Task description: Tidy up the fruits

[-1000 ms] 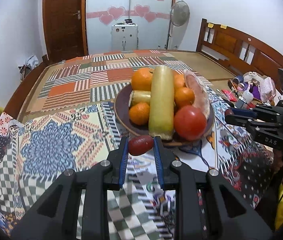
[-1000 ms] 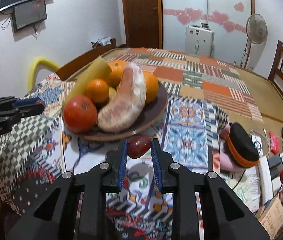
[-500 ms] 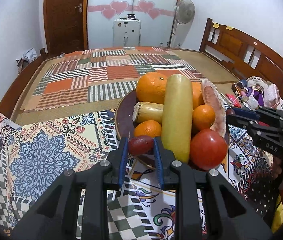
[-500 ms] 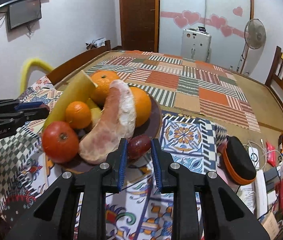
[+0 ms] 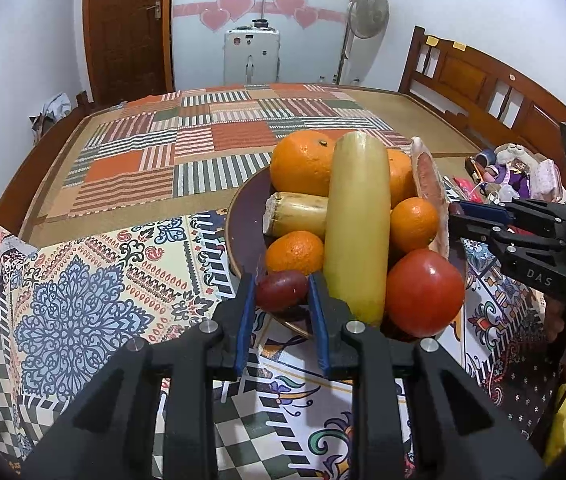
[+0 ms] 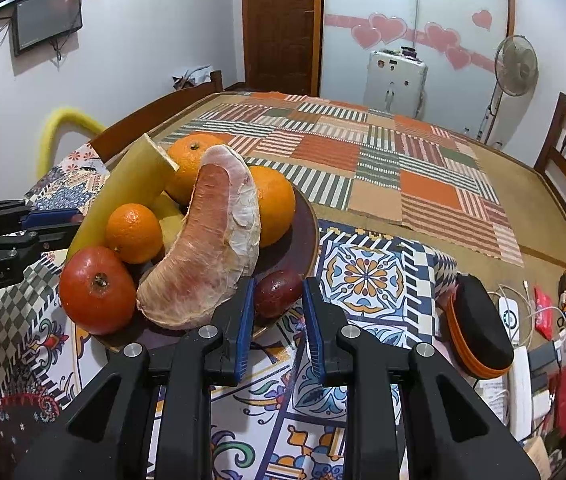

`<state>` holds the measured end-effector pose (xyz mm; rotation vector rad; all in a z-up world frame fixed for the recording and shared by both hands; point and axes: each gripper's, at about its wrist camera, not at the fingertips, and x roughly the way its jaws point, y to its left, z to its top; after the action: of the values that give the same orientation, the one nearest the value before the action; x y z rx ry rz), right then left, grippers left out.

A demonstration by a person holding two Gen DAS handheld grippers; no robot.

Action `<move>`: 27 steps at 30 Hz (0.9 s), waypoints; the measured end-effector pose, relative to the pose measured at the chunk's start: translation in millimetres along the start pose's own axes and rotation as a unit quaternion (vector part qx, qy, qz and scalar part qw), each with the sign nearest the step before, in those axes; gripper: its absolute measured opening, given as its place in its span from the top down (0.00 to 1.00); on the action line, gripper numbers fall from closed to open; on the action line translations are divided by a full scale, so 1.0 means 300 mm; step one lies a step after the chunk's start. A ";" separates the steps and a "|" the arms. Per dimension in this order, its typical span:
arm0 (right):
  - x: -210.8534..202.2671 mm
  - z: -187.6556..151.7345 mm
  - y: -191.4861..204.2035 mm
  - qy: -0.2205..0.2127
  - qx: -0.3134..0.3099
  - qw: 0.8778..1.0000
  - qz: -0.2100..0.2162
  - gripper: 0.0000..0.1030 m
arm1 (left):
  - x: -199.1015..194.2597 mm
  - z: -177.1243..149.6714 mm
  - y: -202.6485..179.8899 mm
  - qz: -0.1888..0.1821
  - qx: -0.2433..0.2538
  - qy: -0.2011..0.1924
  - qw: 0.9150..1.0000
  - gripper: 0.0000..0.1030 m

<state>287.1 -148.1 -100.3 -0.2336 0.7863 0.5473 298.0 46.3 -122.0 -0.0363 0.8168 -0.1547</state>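
Observation:
A dark plate [image 5: 243, 220] holds several oranges, a long pale green gourd [image 5: 357, 224], a red tomato [image 5: 423, 292], a corn piece and a pomelo wedge [image 6: 211, 256]. My left gripper [image 5: 282, 290] is shut on a small dark red fruit [image 5: 282, 290] at the plate's near left rim. My right gripper [image 6: 277, 292] holds a second dark red fruit [image 6: 277, 292] over the plate's [image 6: 307, 216] right rim, beside the pomelo wedge; its jaws look slightly apart from the fruit. The right gripper also shows at the right of the left wrist view [image 5: 459, 216].
The plate sits on a patterned cloth [image 5: 83, 280] on a bed with a patchwork mat [image 5: 203, 140]. An orange-trimmed black case [image 6: 479, 324], cables and small clutter [image 6: 555, 320] lie to the right. A wooden headboard [image 5: 483, 84] stands at the right.
Both grippers moved forward and down onto the plate's rim, each with its dark red fruit. The right gripper's jaws have widened a little around its fruit.

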 end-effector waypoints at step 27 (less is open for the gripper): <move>-0.504 0.013 0.132 -0.165 0.024 0.986 -0.011 0.69 | -0.597 -0.023 -0.089 0.015 -0.007 -0.180 0.984 0.60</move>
<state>180.5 -170.7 11.9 -0.1017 0.4735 0.5285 169.0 47.3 5.3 -0.0622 0.4576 -0.1097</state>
